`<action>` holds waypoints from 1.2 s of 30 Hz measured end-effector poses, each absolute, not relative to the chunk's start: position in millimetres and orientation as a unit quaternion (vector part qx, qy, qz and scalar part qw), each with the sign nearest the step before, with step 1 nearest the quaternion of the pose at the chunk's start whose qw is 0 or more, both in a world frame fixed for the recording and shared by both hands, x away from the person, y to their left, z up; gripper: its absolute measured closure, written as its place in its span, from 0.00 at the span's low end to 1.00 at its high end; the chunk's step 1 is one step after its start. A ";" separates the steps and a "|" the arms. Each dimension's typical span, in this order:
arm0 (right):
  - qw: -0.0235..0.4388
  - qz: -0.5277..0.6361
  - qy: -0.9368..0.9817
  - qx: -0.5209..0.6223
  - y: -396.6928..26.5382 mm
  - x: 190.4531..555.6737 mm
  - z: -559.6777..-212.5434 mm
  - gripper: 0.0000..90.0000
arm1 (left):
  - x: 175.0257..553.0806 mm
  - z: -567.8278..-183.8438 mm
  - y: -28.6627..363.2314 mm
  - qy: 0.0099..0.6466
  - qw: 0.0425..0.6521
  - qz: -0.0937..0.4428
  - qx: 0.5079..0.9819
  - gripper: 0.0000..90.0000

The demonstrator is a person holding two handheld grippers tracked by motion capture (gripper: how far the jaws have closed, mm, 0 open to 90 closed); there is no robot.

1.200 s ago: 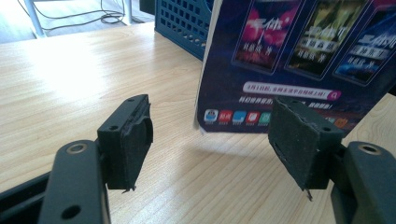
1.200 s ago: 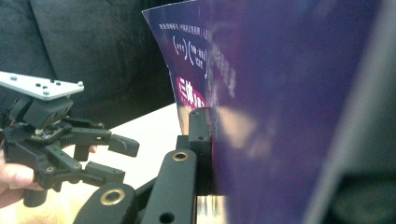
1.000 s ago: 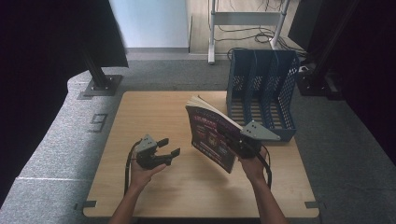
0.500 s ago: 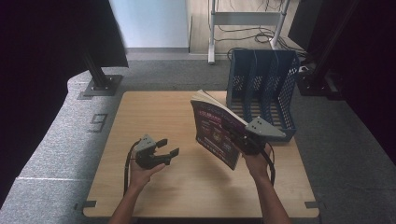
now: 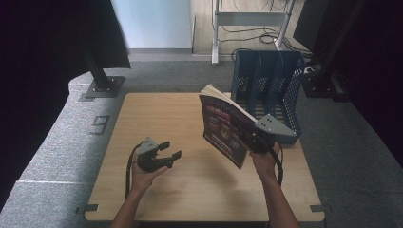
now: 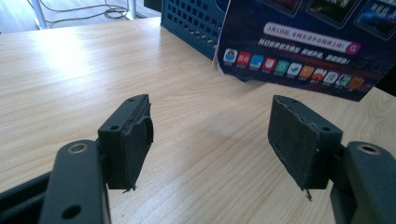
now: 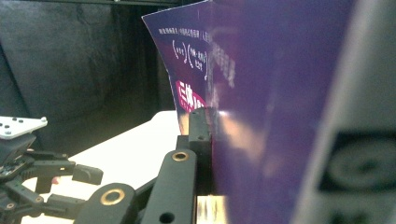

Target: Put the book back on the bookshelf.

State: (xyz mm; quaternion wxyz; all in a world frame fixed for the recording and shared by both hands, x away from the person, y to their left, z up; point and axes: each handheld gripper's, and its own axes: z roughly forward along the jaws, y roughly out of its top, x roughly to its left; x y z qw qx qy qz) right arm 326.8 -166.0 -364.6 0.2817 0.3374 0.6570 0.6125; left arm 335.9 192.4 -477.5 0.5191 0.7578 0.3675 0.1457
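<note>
A thick book with a dark purple cover stands upright and tilted over the right half of the wooden table. My right gripper is shut on its edge, and in the right gripper view one black pad presses flat on the glossy cover. Just behind the book stands a blue slotted file rack. My left gripper lies low at the table's front left, open with nothing between its pads. It faces the book, whose lower corner hangs close to the table top.
The blue file rack takes up the table's back right corner, with its slots facing the book. Grey carpet, a black stand base and cables lie beyond the table. Bare wood stretches across the left and middle of the table.
My right gripper has carried the book slightly to the right, toward the rack. The left gripper has stayed where it was, still open.
</note>
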 end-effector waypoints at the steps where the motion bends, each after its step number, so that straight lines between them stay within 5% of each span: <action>1: 0.283 0.613 0.656 0.338 -166.5 326.9 -363.0 0.91 | 336.0 -477.7 192.4 0.368 0.518 0.145 0.758 0.34; 36: 0.332 0.614 0.620 0.357 -187.5 330.0 -338.6 0.91 | 337.7 -477.5 196.8 0.378 0.520 0.139 0.753 0.34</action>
